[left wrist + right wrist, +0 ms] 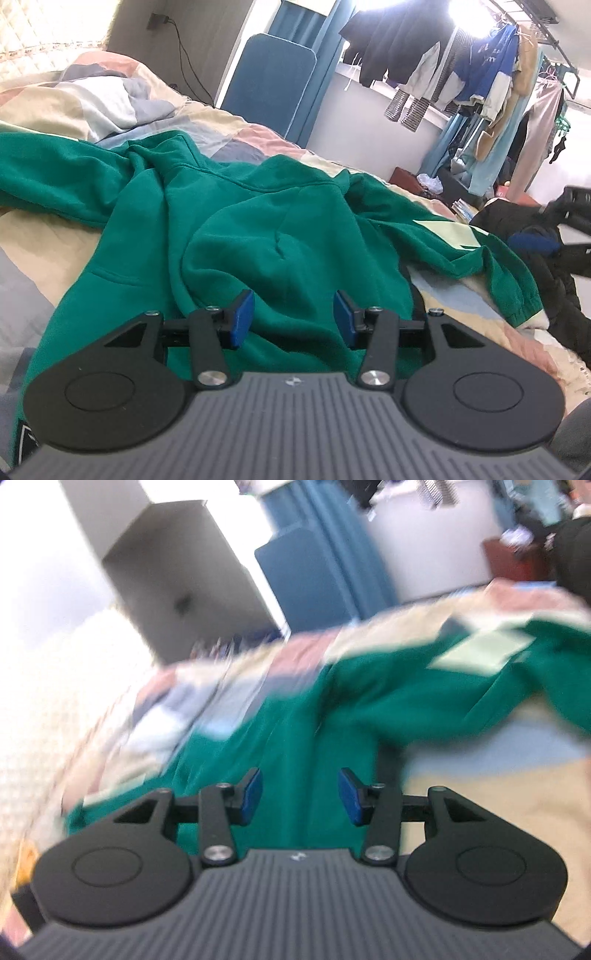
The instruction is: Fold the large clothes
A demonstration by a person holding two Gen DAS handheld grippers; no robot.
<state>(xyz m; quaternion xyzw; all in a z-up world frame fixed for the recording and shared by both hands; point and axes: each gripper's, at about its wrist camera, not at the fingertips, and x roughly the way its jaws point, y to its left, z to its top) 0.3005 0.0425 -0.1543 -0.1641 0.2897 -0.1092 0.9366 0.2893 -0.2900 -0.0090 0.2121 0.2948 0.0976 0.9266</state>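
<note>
A green hoodie (280, 229) lies crumpled on the bed, its hood bunched in the middle and a sleeve with a pale patch (447, 230) trailing right. My left gripper (293, 319) is open and empty, just above the hoodie's near body. In the right wrist view, which is motion-blurred, the hoodie (369, 709) also shows. My right gripper (299, 795) is open and empty above the green cloth. The right gripper also shows at the right edge of the left wrist view (554, 236).
The bed has a patchwork quilt (122, 96) in beige, pink and blue. A dark jacket (535, 251) lies at the bed's right edge. A blue padded chair (269, 81) stands behind the bed. Clothes hang on a rack (480, 70) at the back right.
</note>
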